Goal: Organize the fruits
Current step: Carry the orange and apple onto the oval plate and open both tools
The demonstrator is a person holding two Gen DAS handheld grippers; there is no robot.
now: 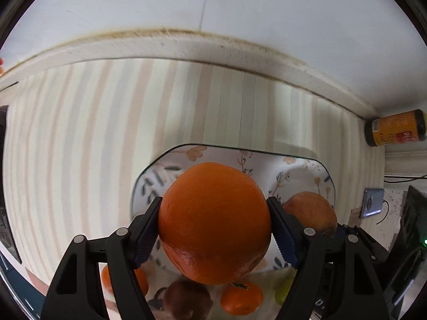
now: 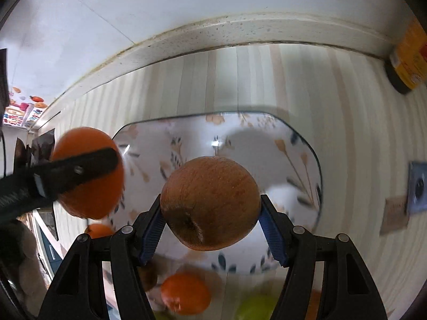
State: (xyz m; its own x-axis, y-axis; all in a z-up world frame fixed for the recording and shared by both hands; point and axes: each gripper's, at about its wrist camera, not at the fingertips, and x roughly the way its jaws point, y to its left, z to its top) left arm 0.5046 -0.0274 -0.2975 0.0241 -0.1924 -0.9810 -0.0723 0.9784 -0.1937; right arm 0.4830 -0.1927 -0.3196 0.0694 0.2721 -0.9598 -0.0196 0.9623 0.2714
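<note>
Holding one fruit in each gripper, I have both tools pointed steeply down over the floral tray [image 2: 307, 144].

Left gripper [image 1: 214, 229]: jaws part-way apart, both blue pads pressed on one large orange [image 1: 213, 221], which hangs above the tray's left half. From the right wrist view that same orange sits at 9 o'clock, with a black finger [image 2: 80, 170] of the left gripper across it.

Right gripper [image 2: 210, 218]: jaws part-way apart, pads clamped on one brown-red apple [image 2: 210, 202], stem dimple facing the camera. It hangs over the middle of the tray.

Count on the tray itself: I see no fruit resting on its bare surface in the right wrist view.

Count of loose fruit at 6 o'clock, below the tray's near edge, left wrist view:
- small oranges, two: one [image 1: 241, 300] in full view, one [image 1: 141, 280] partly behind the left finger.
- dark red fruit, one [image 1: 186, 301], kind unclear.
- yellow-green fruit, one [image 1: 284, 289], mostly hidden by the right finger.

Striped tablecloth [image 1: 80, 133] under everything. One yellow jar [image 1: 395, 128] lies on its side at 3 o'clock by the wall. One blue device [image 1: 372, 202] with a cable sits below the jar. Right wrist view is blurred.
</note>
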